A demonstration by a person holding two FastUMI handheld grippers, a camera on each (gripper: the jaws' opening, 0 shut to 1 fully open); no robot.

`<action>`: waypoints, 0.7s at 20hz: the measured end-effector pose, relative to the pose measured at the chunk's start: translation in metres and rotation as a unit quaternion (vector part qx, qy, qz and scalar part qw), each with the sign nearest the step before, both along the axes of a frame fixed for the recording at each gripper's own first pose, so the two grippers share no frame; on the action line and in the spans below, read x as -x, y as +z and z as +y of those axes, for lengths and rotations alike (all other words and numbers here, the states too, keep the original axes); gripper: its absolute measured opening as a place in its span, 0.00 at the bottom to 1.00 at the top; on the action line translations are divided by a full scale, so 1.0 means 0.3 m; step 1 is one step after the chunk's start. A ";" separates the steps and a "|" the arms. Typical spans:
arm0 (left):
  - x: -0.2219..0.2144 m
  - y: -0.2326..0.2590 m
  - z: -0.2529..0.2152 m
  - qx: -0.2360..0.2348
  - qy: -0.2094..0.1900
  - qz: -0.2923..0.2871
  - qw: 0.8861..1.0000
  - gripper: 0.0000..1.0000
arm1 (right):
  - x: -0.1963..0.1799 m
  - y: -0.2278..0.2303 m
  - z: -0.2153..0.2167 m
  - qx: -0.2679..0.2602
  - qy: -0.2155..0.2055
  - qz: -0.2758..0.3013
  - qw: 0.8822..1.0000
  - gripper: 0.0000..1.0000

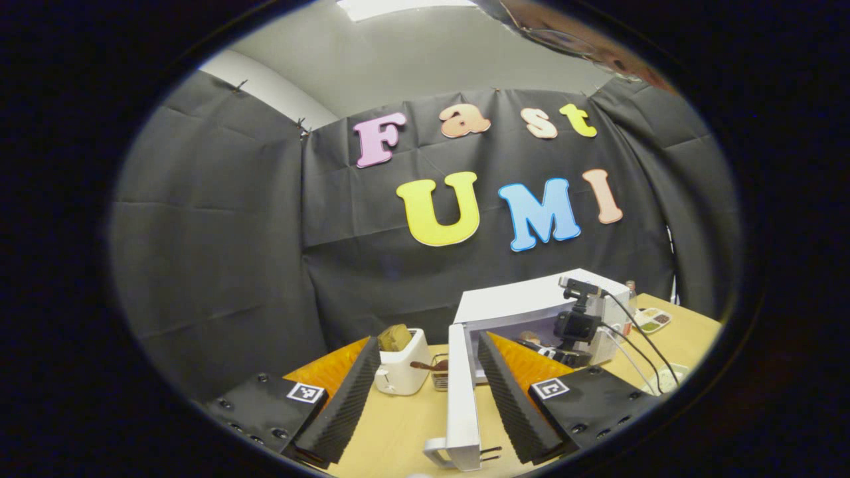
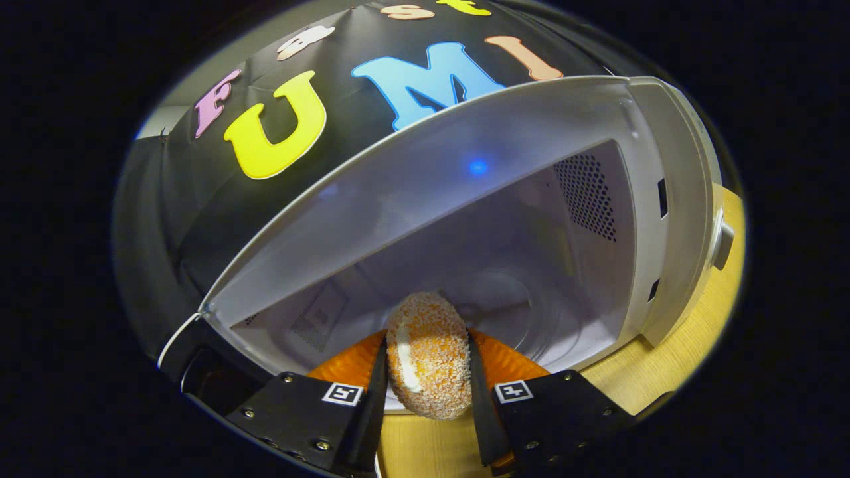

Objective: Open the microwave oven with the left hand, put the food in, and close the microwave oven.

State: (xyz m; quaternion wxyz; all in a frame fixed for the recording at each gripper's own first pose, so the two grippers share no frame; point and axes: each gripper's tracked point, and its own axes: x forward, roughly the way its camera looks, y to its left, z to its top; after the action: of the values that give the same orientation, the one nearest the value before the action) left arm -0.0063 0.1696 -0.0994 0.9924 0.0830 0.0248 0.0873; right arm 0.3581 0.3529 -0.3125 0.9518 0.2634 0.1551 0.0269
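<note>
Surface: a light wooden table (image 1: pixel 405 425) carries everything; its bare top runs from 6 o'clock out to 4 o'clock in the left gripper view.
Room: black cloth wall behind the table, a grey wall and ceiling above it.
Microwave oven (image 1: pixel 531 309): one, white, at about 4 o'clock of centre in the left gripper view, cavity facing the camera.
Door (image 1: pixel 463 392): one, swung fully open, seen edge-on near 6 o'clock between the left gripper's fingers without touching them.
Food (image 2: pixel 428 355): one crumb-coated orange piece with a pale stripe, at 6 o'clock in the right gripper view, at the mouth of the oven cavity, over the front sill.
Right gripper (image 2: pixel 425 398): both fingers press the food's sides; it also shows from afar at the oven opening, toward 4 o'clock in the left gripper view.
Left gripper (image 1: pixel 428 398): jaws spread wide, holding nothing.
Toaster (image 1: pixel 400 362): one, white, with one brown slice in its slot, at 9 o'clock from the door.
Small tray (image 1: pixel 652 318): one, with dabs of food, at 3 o'clock from the oven.
Cables (image 1: pixel 647 355): two, trailing across the table beside the oven.
</note>
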 end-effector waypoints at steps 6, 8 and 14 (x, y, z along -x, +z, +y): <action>0.015 -0.081 -0.009 -0.016 -0.001 0.028 0.999 1.00 | -0.095 -0.086 -0.046 0.026 -0.053 -0.008 0.998 0.66; 0.015 -0.086 -0.016 -0.022 -0.004 0.031 0.999 1.00 | -0.095 -0.104 -0.045 0.030 -0.049 -0.007 0.998 0.77; 0.022 -0.061 -0.037 -0.017 -0.010 0.019 1.000 1.00 | -0.027 -0.095 -0.080 0.049 -0.041 -0.002 0.998 0.94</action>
State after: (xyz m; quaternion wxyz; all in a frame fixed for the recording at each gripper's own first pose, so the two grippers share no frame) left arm -0.0129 0.1585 -0.1178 0.9910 0.1020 0.0413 0.0763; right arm 0.3662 0.3289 -0.3409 0.9642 0.2225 0.1432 -0.0191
